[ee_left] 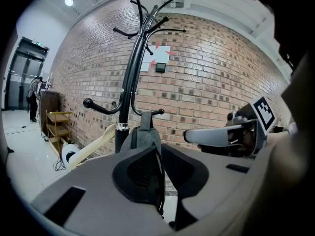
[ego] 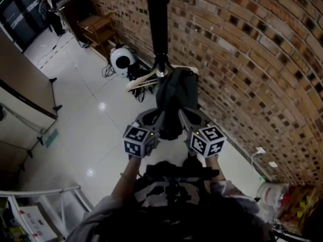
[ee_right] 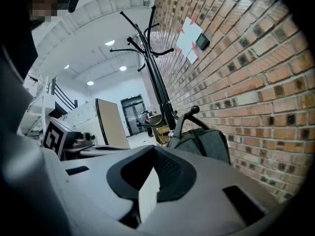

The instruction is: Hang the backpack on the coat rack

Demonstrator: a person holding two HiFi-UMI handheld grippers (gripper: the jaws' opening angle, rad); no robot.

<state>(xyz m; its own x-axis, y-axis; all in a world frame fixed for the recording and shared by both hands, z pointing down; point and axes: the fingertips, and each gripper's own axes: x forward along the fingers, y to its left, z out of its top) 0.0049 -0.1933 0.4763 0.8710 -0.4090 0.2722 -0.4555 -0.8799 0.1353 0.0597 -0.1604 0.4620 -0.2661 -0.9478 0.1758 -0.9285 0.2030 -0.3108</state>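
Observation:
A black coat rack [ego: 157, 29] stands against the brick wall. A dark grey backpack [ego: 176, 91] hangs from one of its lower hooks by the top loop [ee_left: 143, 118]. In the right gripper view the backpack [ee_right: 206, 141] is just ahead and to the right. My left gripper [ego: 160, 117] and right gripper [ego: 182, 116] sit side by side just short of the pack, both pointing at it. The left gripper [ee_left: 158, 154] has its jaws shut, and I see nothing between the pads. The right gripper [ee_right: 155, 168] is shut too, with only pale floor showing under its tips.
A pale wooden hanger [ego: 144, 78] hangs on the rack's pole. A round white device [ego: 121, 59] with cables and a wooden shelf [ego: 98, 26] stand along the brick wall [ego: 242, 59]. Bags [ego: 282, 200] lie at the lower right. A person [ee_left: 33, 100] stands far off.

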